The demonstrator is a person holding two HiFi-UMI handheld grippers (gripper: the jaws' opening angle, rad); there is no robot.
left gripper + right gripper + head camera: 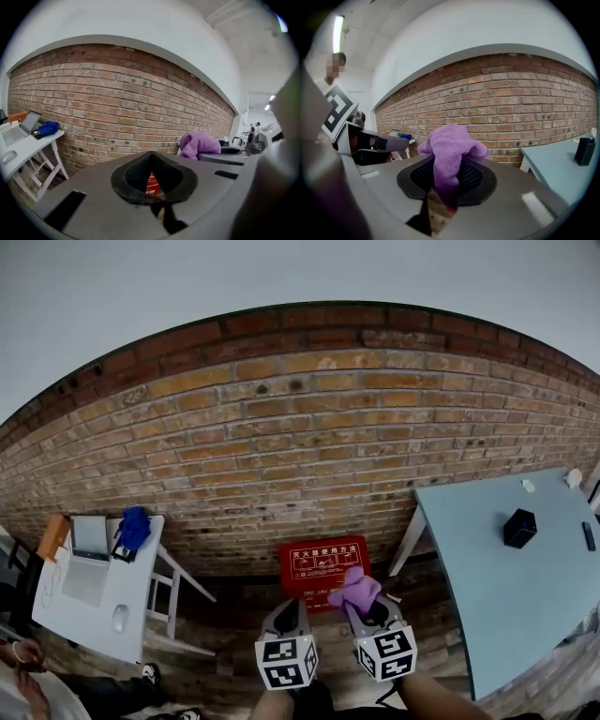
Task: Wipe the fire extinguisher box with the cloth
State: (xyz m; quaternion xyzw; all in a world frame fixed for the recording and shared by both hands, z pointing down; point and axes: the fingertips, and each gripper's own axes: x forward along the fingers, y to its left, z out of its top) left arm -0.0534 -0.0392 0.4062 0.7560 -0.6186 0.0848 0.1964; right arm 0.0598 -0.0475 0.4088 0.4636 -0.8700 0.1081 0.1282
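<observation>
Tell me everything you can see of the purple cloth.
The purple cloth is a soft, fuzzy fabric like microfibre, bunched into a rumpled wad. The right gripper is shut on its lower part, the rest bulging up beyond the jaws. It is held in the air, before the red fire extinguisher box by the brick wall; nothing else visibly touches it.

Floor [230, 615] before the fire extinguisher box [323, 568]: open. Left: white table [103, 620] legs (well apart from box). Right: blue table [506, 606] leg, near the box. Behind: brick wall [309, 446].
</observation>
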